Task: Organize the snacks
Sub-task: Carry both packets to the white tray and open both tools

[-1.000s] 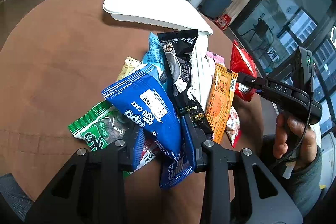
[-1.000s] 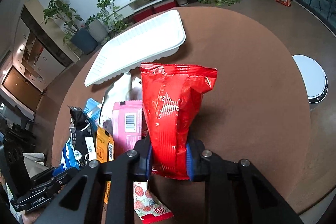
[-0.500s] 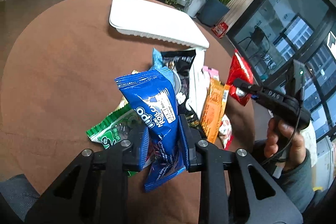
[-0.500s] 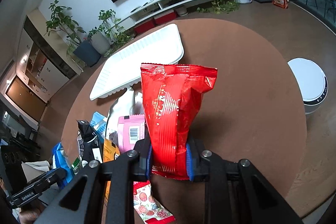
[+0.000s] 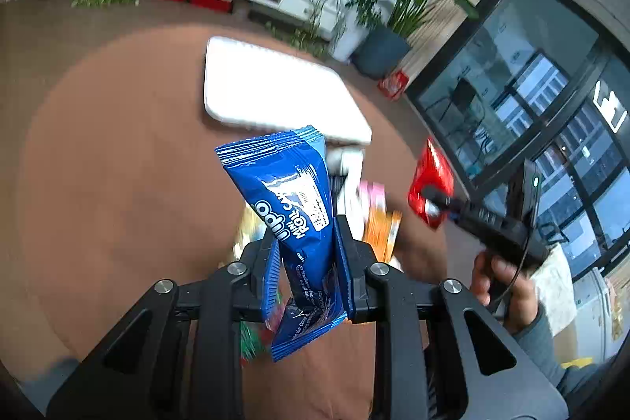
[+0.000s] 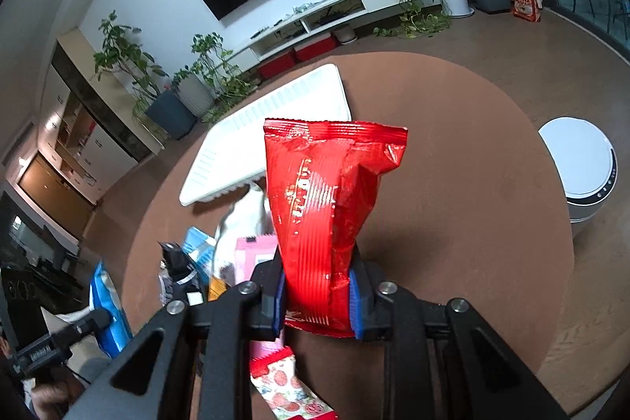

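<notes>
the left gripper (image 5: pixel 309 264) is squeezing the blue snack bag (image 5: pixel 293 211) low down, up above the brown table (image 5: pixel 110 184), and the right gripper (image 6: pixel 317 296) is squeezing the red snack bag (image 6: pixel 327 199), both looking light, soft and crinkly.

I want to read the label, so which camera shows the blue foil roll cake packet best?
The left wrist view: the blue foil roll cake packet fills the centre, clamped in the left gripper, its white lettering facing the camera. The right wrist view shows only a blue sliver at the left edge.
</notes>
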`<state>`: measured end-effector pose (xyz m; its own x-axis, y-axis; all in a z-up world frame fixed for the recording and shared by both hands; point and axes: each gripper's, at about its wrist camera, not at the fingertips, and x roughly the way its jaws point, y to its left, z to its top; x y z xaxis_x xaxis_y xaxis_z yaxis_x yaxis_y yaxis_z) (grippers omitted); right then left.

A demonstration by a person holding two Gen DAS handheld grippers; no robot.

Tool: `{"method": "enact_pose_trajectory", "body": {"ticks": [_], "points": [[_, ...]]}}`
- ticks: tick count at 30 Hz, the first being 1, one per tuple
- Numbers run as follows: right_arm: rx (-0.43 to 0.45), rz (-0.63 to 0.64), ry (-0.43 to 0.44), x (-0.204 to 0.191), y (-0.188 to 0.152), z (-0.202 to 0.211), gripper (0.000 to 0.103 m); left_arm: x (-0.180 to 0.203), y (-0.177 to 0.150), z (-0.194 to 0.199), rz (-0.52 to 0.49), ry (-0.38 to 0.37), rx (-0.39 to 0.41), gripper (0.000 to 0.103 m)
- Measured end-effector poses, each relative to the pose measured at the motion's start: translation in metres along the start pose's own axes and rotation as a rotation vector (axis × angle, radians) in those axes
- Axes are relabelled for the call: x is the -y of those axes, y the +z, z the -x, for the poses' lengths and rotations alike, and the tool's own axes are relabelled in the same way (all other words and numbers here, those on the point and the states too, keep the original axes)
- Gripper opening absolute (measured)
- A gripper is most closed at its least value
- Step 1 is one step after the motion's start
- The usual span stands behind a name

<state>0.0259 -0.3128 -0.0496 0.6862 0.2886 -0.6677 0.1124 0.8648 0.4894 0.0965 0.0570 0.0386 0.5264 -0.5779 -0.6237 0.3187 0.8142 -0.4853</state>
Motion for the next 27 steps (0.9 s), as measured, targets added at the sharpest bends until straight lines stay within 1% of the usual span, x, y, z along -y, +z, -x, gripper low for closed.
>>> {"method": "enact_pose_trajectory", "body": {"ticks": [3,7,9,11,13,15,17,21,23,27], "points": [[0.017,0.007,0.01,-0.005,0.014,0.003,0.027,0.0,0.033,0.006,-0.033,-0.003,0.043,0.023],[0.042,0.023,0.043,-0.019,0.051,-0.001,0.027,-0.002,0.087,-0.008,-0.069,0.003,0.077,0.023],[0.049,0.042,0.06,-0.029,0.076,-0.012,0.027,-0.006,0.113,-0.029,-0.072,-0.005,0.055,0.023],[0.023,0.058,0.072,-0.037,0.095,-0.03,0.027,-0.012,0.134,-0.057,-0.067,0.009,0.024,0.023],[-0.004,0.077,0.064,-0.044,0.115,-0.058,0.027,-0.017,0.151,-0.083,-0.068,0.032,-0.003,0.023],[-0.032,0.094,0.052,-0.05,0.131,-0.085,0.027,-0.021,0.161,-0.111,-0.084,0.066,-0.032,0.023],[-0.081,0.126,0.046,-0.054,0.143,-0.113,0.027,-0.027,0.167,-0.139,-0.076,0.085,-0.069,0.023],[-0.136,0.139,0.013,-0.048,0.148,-0.162,0.027,-0.043,0.17,-0.189,-0.073,0.116,-0.155,0.023],[-0.182,0.135,-0.009,-0.04,0.144,-0.179,0.027,-0.051,0.169,-0.207,-0.061,0.127,-0.178,0.023],[-0.208,0.123,-0.034,-0.029,0.14,-0.191,0.027,-0.064,0.162,-0.236,-0.031,0.147,-0.216,0.023]]}}
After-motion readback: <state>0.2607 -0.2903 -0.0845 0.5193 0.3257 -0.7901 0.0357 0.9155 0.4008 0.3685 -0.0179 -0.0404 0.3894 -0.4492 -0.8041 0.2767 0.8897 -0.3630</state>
